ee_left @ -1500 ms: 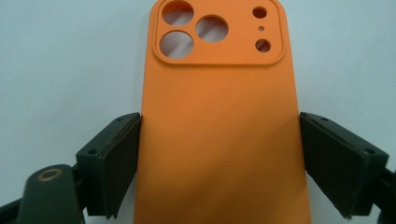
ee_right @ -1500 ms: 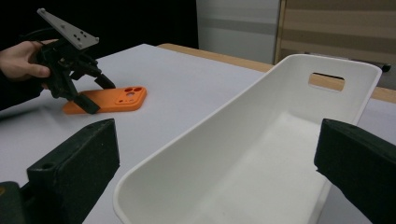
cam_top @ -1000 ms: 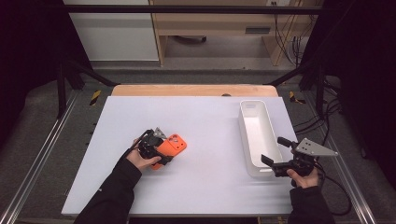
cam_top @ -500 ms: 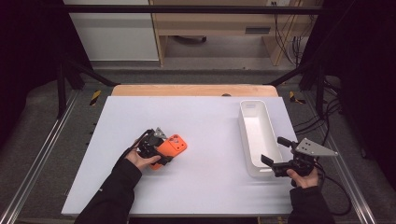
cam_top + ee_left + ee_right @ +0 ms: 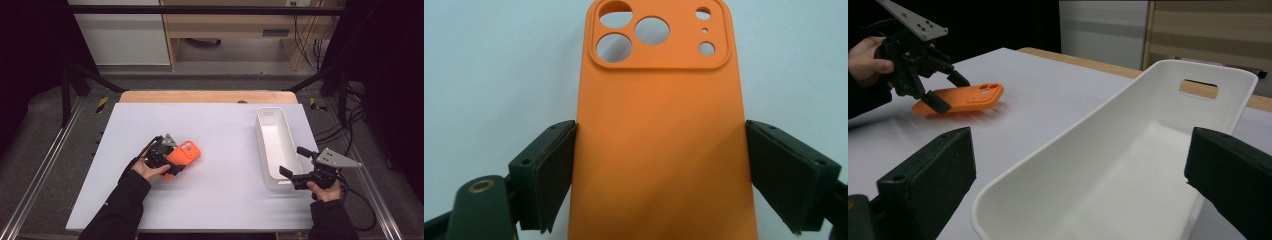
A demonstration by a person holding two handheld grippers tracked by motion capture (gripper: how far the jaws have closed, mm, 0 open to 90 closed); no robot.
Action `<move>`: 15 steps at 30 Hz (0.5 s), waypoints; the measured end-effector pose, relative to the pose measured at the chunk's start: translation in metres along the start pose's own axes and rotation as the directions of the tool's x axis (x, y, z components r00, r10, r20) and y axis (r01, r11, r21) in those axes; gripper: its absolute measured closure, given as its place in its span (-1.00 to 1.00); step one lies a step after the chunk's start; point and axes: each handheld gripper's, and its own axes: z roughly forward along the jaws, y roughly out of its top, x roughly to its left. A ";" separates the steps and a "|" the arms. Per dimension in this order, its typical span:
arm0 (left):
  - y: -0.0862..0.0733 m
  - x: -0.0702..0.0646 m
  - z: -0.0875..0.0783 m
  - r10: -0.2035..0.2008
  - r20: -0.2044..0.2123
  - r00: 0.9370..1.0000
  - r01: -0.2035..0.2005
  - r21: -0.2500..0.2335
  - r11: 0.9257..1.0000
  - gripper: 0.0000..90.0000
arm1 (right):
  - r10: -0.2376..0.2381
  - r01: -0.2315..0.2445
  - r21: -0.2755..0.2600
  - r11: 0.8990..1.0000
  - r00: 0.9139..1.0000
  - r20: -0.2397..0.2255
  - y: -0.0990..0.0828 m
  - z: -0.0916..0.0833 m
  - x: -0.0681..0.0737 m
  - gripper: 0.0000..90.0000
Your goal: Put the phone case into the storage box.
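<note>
Here, your left gripper (image 5: 175, 162) sits over the near end of the orange phone case (image 5: 184, 154) in the high view, so that end is hidden under the tool and your left hand (image 5: 146, 171). In the left gripper view the case's bottom edge is cut off, and both jaws press against its long sides, clamping it. The case lies on the white table (image 5: 220, 130), left of centre, camera cutouts pointing away from you. The white tray (image 5: 276, 142) stands on the right side of the table, and it holds nothing. Your right gripper (image 5: 291, 163) has its jaws spread wide, one on either side of the tray's near end, gripping nothing.
</note>
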 end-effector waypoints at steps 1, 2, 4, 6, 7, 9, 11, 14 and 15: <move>0.000 0.000 -0.001 -0.001 0.005 1.000 0.001 -0.006 1.000 -0.65 | -0.001 0.001 0.001 1.000 1.000 0.000 0.000 0.000 0.000 -0.99; 0.001 0.000 -0.003 -0.002 0.007 1.000 0.002 -0.010 1.000 -0.65 | 0.000 0.000 0.000 1.000 1.000 0.000 0.000 0.000 0.000 -0.99; 0.002 -0.001 -0.005 0.003 0.006 1.000 -0.002 -0.016 1.000 -0.65 | 0.000 0.000 0.000 1.000 1.000 0.000 0.000 0.000 0.000 -0.99; 0.002 -0.002 -0.009 0.006 0.005 1.000 -0.006 -0.023 1.000 -0.65 | -0.001 0.001 0.000 1.000 1.000 0.001 0.000 0.000 0.000 -0.99; 0.003 -0.002 -0.010 0.007 0.007 1.000 -0.007 -0.026 1.000 -0.65 | -0.001 0.001 0.000 1.000 1.000 0.000 0.000 0.000 0.000 -0.99; 0.004 -0.004 -0.013 0.010 0.011 1.000 -0.010 -0.037 0.999 -0.65 | -0.002 0.002 0.000 1.000 1.000 0.000 0.000 0.000 0.000 -0.99; 0.005 -0.006 -0.016 0.020 0.009 1.000 -0.019 -0.049 0.999 -0.65 | -0.003 0.003 0.001 1.000 1.000 0.000 0.000 0.000 0.000 -0.99; 0.007 -0.008 -0.022 0.028 0.015 1.000 -0.027 -0.062 0.998 -0.65 | -0.006 0.006 0.000 1.000 1.000 -0.001 0.000 0.000 0.000 -0.99; 0.008 -0.009 -0.023 0.033 0.016 0.999 -0.032 -0.065 0.997 -0.65 | -0.005 0.005 0.000 1.000 1.000 -0.002 0.000 0.000 0.000 -0.99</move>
